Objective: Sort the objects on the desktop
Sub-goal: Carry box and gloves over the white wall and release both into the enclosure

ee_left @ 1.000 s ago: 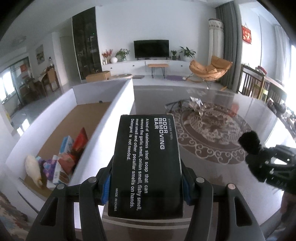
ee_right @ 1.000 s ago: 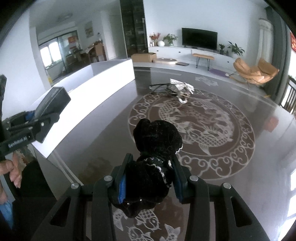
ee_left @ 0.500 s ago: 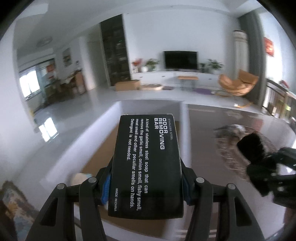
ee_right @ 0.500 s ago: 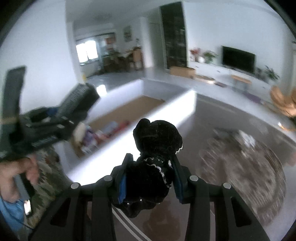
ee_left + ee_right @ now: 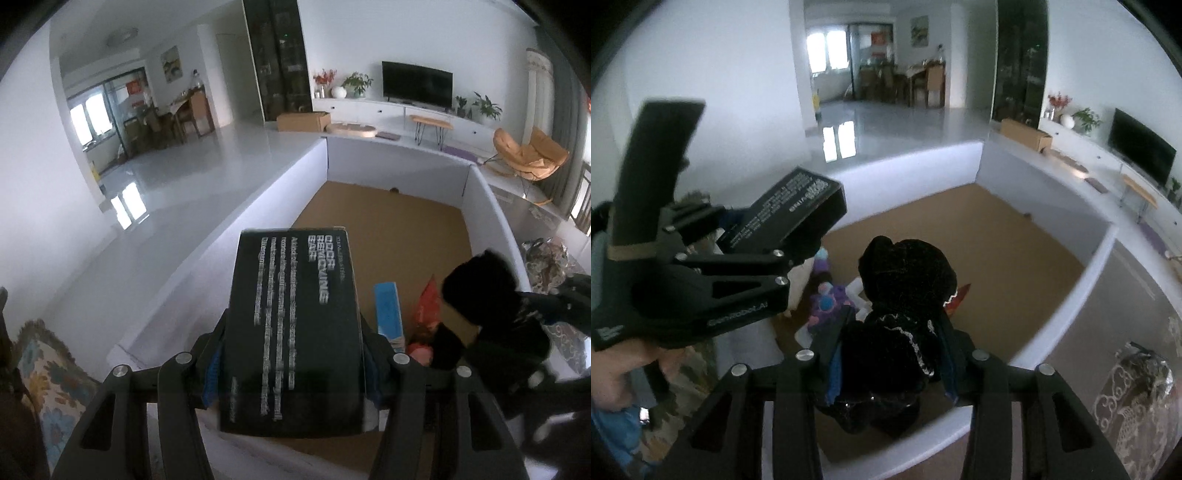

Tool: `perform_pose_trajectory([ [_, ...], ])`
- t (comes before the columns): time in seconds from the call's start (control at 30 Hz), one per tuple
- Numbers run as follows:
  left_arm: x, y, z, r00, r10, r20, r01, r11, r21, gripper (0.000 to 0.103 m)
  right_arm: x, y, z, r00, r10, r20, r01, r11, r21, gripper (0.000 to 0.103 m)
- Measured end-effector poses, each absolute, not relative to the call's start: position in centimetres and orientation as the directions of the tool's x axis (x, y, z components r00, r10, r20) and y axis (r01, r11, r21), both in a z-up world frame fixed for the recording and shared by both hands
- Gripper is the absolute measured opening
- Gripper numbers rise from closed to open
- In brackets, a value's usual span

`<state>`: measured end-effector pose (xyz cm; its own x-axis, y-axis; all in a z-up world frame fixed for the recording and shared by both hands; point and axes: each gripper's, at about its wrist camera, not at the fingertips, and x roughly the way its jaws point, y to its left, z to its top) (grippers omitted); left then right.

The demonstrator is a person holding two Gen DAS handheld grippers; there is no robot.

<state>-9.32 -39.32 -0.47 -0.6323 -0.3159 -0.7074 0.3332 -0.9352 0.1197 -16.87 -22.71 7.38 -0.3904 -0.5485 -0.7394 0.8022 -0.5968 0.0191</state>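
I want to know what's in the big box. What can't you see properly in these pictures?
- Left wrist view: the black carton covers the storage box's near floor; its print is blurred.
- Right wrist view: the black plush toy and left gripper hide part of the toy pile.
- Both views: the red packet is half hidden.

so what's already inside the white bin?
Inside the white bin, on its brown floor: a purple plush toy, a blue packet, a red packet and a white item. The black box and black plush cover the rest.
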Motion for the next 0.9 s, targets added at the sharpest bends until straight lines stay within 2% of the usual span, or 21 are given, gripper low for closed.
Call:
perform_pose_trajectory([
  [0.03,-9.6,-39.1,-0.8,-0.627,-0.317,-0.712,0.331,-0.935,0.125,0.069,-17.1,-23.1,6.8,-0.39,-0.532,-0.751,0.8,-0.6,0.009,0.071],
  [0.07,-9.7,-38.9,-1.0,-0.623,-0.324,-0.712,0.331,-0.934,0.135,0.087,-17.2,-23.3,6.5,-0.398,-0.518,-0.757,0.795,-0.606,-0.002,0.079],
  [0.1,-9.8,-38.7,-1.0,-0.619,-0.352,-0.702,0.345,-0.925,0.16,0.094,-17.2,-23.2,6.3,-0.407,-0.515,-0.754,0.791,-0.611,-0.01,0.085],
  [0.17,-9.3,-38.2,-0.7,-0.628,-0.403,-0.666,0.368,-0.908,0.202,0.098,-17.1,-22.6,6.4,-0.431,-0.518,-0.739,0.785,-0.62,-0.023,0.087],
  [0.23,-9.1,-38.0,-0.1,-0.642,-0.412,-0.646,0.373,-0.904,0.206,0.098,-17.1,-21.7,6.8,-0.44,-0.53,-0.725,0.781,-0.624,-0.019,0.092],
  [0.33,-8.5,-37.5,1.0,-0.674,-0.399,-0.622,0.372,-0.91,0.18,0.098,-16.6,-20.5,7.6,-0.469,-0.547,-0.694,0.773,-0.634,-0.022,0.094],
  [0.63,-6.6,-34.2,5.4,-0.757,-0.379,-0.532,0.358,-0.922,0.148,0.098,-15.3,-15.6,9.4,-0.518,-0.559,-0.647,0.748,-0.663,-0.027,0.095],
  [0.9,-4.6,-30.5,7.6,-0.803,-0.354,-0.479,0.32,-0.935,0.155,0.099,-14.7,-10.5,8.3,-0.552,-0.521,-0.652,0.695,-0.719,-0.013,0.095],
])
